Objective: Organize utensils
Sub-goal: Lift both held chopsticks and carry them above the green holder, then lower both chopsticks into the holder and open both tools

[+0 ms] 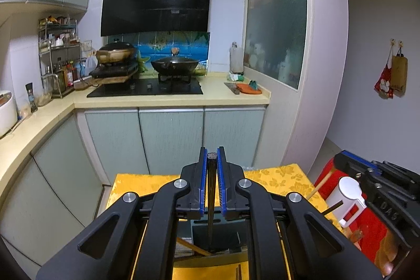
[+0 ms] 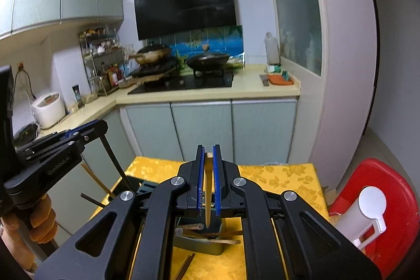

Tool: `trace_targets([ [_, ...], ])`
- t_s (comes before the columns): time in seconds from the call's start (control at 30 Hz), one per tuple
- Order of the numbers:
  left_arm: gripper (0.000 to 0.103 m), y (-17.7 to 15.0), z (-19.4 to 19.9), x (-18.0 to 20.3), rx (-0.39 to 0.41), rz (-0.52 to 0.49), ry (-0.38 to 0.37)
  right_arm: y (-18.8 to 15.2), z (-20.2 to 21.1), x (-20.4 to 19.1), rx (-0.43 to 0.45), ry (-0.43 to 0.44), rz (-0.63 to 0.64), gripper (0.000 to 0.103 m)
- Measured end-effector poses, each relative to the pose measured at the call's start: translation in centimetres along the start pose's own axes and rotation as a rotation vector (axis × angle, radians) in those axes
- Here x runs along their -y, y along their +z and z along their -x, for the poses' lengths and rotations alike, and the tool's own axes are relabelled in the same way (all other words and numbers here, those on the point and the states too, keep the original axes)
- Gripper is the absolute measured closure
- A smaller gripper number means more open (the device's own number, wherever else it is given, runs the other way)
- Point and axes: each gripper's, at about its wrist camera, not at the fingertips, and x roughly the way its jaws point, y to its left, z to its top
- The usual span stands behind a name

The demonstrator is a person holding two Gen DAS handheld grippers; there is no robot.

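Left wrist view: left gripper point(image 1: 212, 156) pinches a dark chopstick point(image 1: 211, 201) upright, tip down in the dark utensil holder point(image 1: 210, 235) on the yellow-clothed surface point(image 1: 283, 175). Right wrist view: right gripper point(image 2: 209, 156) pinches a light wooden chopstick point(image 2: 208, 193), tip over the same holder point(image 2: 207, 248); more chopsticks point(image 2: 183, 268) lie loose on the cloth.

**Utensil count**

You hold two tools: the left tool point(image 1: 212, 162) grips one dark chopstick point(image 1: 211, 201), the right tool point(image 2: 209, 156) one pale wooden chopstick point(image 2: 208, 190). One dark rectangular holder point(image 2: 202, 246) sits on the yellow-clothed surface point(image 2: 288, 175), with several loose sticks you can't count exactly.
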Motion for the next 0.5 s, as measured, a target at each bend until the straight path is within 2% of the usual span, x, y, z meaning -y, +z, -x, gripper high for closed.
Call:
trace_targets([
  [0.3,0.096,-2.1,-0.8,-0.5,-0.043,-0.002,0.002,-1.3,-2.0,-1.0,-0.056,-0.009,0.012,0.096],
  [0.43,0.095,-2.2,-0.5,-0.8,-0.038,0.004,0.004,-1.4,-2.5,-0.9,-0.07,0.009,-0.002,0.095],
  [0.47,0.093,-2.2,-0.4,-0.8,-0.039,0.004,0.001,-1.4,-2.6,-0.8,-0.076,0.012,-0.006,0.094],
  [0.5,0.087,-2.2,-0.3,-0.9,-0.04,0.005,-0.001,-1.5,-2.7,-0.8,-0.084,0.016,-0.012,0.094],
])
